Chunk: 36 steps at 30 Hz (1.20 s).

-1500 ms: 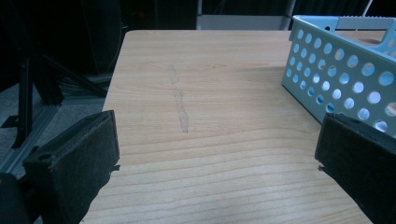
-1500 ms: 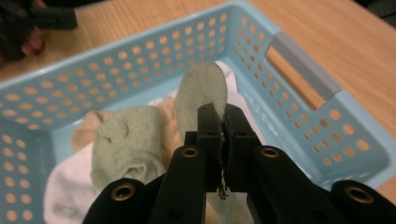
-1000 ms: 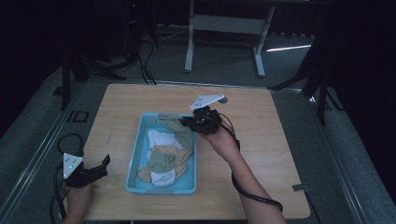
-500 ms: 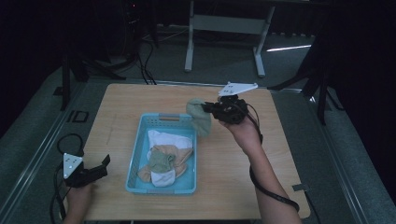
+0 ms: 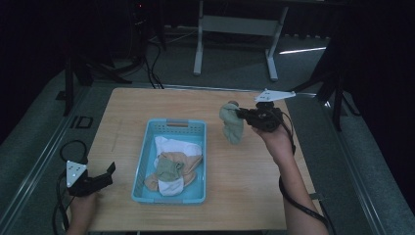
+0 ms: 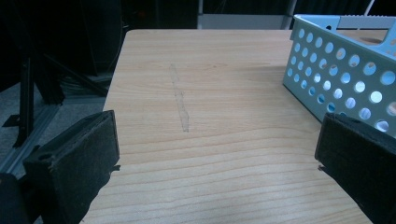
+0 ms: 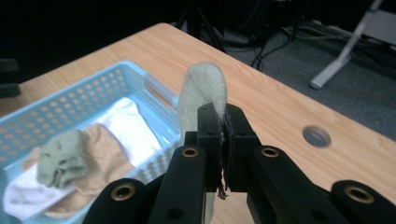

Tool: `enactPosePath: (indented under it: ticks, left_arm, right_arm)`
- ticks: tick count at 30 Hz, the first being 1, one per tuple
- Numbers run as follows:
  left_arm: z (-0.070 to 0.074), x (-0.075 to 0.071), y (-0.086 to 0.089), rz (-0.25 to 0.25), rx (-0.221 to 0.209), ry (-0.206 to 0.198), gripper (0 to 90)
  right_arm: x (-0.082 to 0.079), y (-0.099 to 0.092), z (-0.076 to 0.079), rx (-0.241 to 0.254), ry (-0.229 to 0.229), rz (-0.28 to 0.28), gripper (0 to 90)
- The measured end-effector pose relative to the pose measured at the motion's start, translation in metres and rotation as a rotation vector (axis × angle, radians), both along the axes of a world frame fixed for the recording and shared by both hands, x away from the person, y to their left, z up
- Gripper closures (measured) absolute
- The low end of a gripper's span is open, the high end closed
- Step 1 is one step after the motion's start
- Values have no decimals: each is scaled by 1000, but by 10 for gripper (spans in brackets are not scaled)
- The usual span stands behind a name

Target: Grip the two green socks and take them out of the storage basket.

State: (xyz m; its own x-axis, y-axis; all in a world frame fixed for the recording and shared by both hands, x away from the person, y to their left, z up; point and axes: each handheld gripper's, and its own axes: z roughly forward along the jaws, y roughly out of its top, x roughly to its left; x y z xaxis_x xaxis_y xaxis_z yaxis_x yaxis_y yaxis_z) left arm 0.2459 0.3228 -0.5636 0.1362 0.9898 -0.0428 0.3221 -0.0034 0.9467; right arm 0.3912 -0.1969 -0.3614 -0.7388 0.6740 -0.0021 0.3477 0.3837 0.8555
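Note:
My right gripper [image 5: 241,114] is shut on a pale green sock [image 5: 232,124], which hangs above the bare table right of the light blue basket [image 5: 195,128]. In the right gripper view the green sock [image 7: 201,88] is pinched between the closed jaws of the right gripper [image 7: 223,121], its top folded over them. The basket [image 7: 74,84] holds a white sock [image 5: 177,146], a tan sock [image 5: 188,161] and a second green sock [image 5: 169,169]. My left gripper [image 5: 105,174] rests open on the table's near left corner; the left gripper [image 6: 217,154] has bare wood between its jaws.
The wooden table [image 5: 254,191] has free room right of and in front of the basket. A round cable hole [image 7: 316,136] lies in the table top near the far edge. Dark floor, cables and a white stand [image 5: 235,24] lie beyond the table.
My right gripper has lifted the green sock out of the basket's far end and carried it to the right, over the bare table. The left gripper has stayed put.

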Motion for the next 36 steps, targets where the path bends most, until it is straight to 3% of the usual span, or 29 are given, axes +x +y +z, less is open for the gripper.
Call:
enactPosePath:
  ticks: [6, 15, 22, 33, 36]
  left_arm:
    - [0, 0, 0, 0, 0, 0, 0]
    - [0, 0, 0, 1, 1, 1, 0]
    - [0, 0, 0, 1, 0, 1, 0]
    - [0, 0, 0, 0, 0, 1, 0]
    - [0, 0, 0, 0, 0, 1, 0]
  right_arm:
    - [6, -21, -24, -8, 40, -47, 869]
    - [11, -37, -80, -36, 116, -93, 869]
    - [14, -49, -120, -4, 187, -125, 868]
    - [17, -60, -157, -27, 265, -168, 854]
    - [19, -64, -163, -30, 287, -174, 774]
